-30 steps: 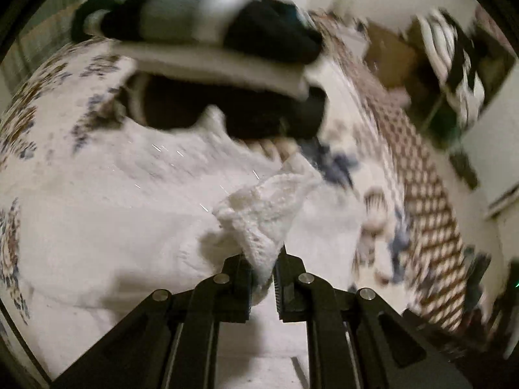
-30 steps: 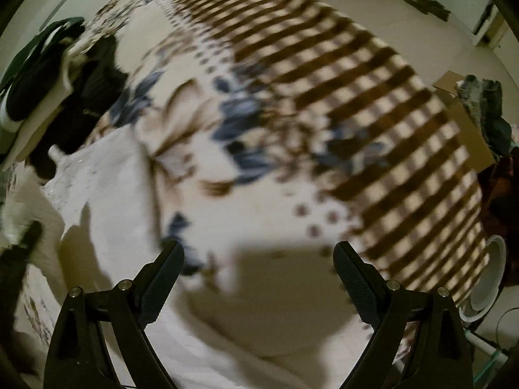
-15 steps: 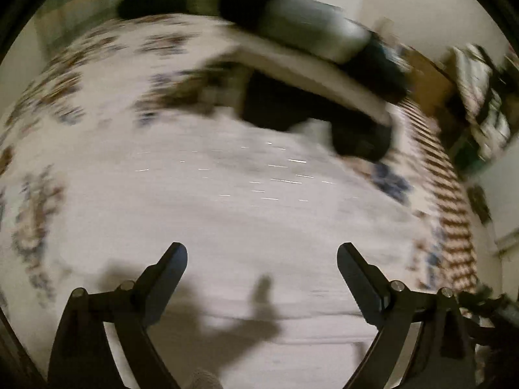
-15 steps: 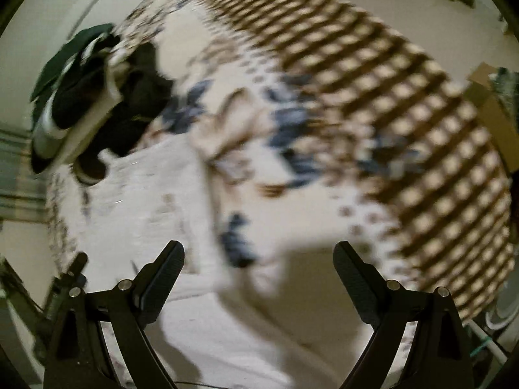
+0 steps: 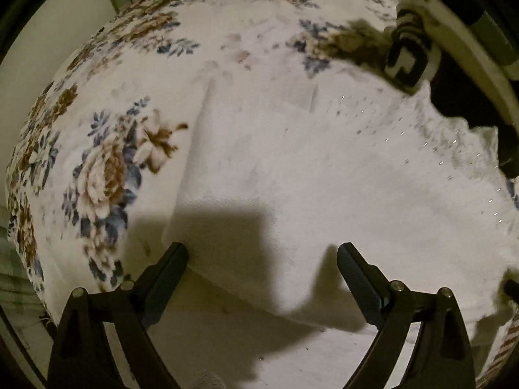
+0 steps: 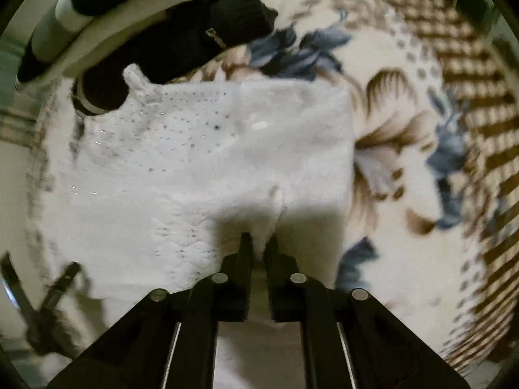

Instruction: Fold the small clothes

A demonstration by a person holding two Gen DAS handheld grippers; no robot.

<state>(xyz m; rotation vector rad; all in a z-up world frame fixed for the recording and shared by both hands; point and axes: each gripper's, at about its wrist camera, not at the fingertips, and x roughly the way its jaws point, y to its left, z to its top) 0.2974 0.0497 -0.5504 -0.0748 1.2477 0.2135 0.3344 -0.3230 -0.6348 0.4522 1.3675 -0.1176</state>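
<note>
A white knitted garment (image 6: 201,162) lies spread on a floral blanket (image 6: 389,149); it also shows in the left wrist view (image 5: 324,168). My right gripper (image 6: 259,243) is shut on the near edge of the white garment, pinching a fold of it. My left gripper (image 5: 262,262) is open and empty, just above the garment's near left corner. The left gripper also shows at the lower left of the right wrist view (image 6: 48,298).
A stack of folded black, white and grey clothes (image 6: 136,26) sits at the far edge of the garment, also at the top right of the left wrist view (image 5: 454,39). The blanket (image 5: 103,168) has a brown checked border (image 6: 470,81).
My left gripper let go of the white garment's corner, opened and swung left. My right gripper, open a second ago, moved over the garment and shut on its near edge.
</note>
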